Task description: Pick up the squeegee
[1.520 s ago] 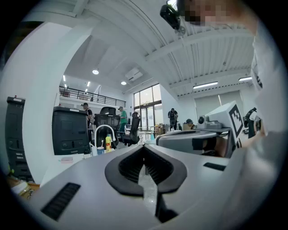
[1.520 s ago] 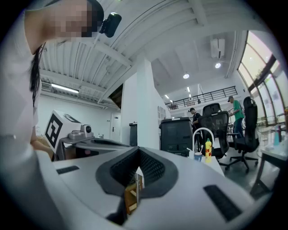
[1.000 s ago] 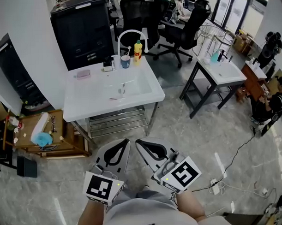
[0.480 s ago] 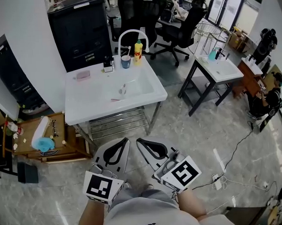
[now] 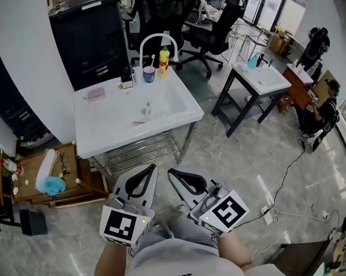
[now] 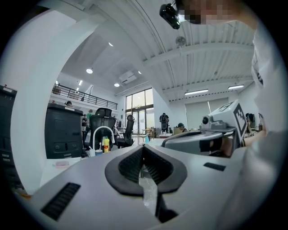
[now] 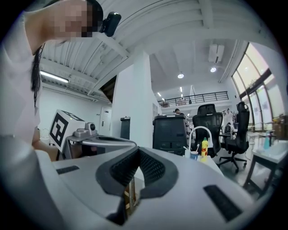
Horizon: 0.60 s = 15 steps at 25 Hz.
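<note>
A small pale tool, which I take for the squeegee (image 5: 146,110), lies in the basin of the white sink table (image 5: 102,134); it is too small to make out in detail. My left gripper (image 5: 152,169) and right gripper (image 5: 171,174) are held side by side, low in the head view, over the floor in front of that table and well short of it. Both point level toward it. The left gripper (image 6: 142,148) has its jaws shut with nothing between them. In its own view, the right gripper (image 7: 137,150) is shut and empty too.
On the sink table's far edge stand a white arched faucet (image 5: 155,42), a yellow bottle (image 5: 163,61), a blue cup (image 5: 149,75) and a pink soap (image 5: 95,94). A black cabinet (image 5: 90,35) and office chairs (image 5: 214,31) stand behind. A low wooden cart (image 5: 44,173) is at left, a second table (image 5: 256,81) at right.
Both grippers have moved forward together toward the sink table, which now sits a little nearer and further left in the head view. Their jaws stayed shut.
</note>
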Tool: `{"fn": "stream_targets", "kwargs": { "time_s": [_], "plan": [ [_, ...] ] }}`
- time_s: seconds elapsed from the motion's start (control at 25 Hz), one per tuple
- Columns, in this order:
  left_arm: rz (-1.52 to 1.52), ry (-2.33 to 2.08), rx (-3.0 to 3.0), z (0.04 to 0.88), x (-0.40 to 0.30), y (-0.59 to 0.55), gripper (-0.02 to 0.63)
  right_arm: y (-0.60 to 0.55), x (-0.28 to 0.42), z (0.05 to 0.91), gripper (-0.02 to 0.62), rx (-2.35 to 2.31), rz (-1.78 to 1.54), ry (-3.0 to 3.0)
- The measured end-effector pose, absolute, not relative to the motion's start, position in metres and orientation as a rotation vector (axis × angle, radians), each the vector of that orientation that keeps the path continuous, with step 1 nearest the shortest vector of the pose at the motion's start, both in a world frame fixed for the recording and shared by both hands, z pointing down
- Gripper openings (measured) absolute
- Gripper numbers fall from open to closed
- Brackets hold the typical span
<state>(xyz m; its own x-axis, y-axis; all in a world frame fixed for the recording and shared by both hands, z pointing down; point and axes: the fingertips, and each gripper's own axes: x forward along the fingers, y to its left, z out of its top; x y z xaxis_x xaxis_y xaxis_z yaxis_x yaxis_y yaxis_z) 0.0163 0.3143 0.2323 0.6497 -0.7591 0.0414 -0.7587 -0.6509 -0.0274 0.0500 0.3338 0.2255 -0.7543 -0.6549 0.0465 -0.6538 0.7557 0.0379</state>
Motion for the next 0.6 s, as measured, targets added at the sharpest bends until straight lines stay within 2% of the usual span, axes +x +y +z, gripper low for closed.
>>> {"fn": "stream_targets", "kwargs": {
  "time_s": [0.6],
  "plan": [
    [-0.063,1.409,-2.817,0.233,0.033,0.206,0.012,0.221,0.064,0.226,0.009,0.954,-0.047,-2.934]
  ]
}}
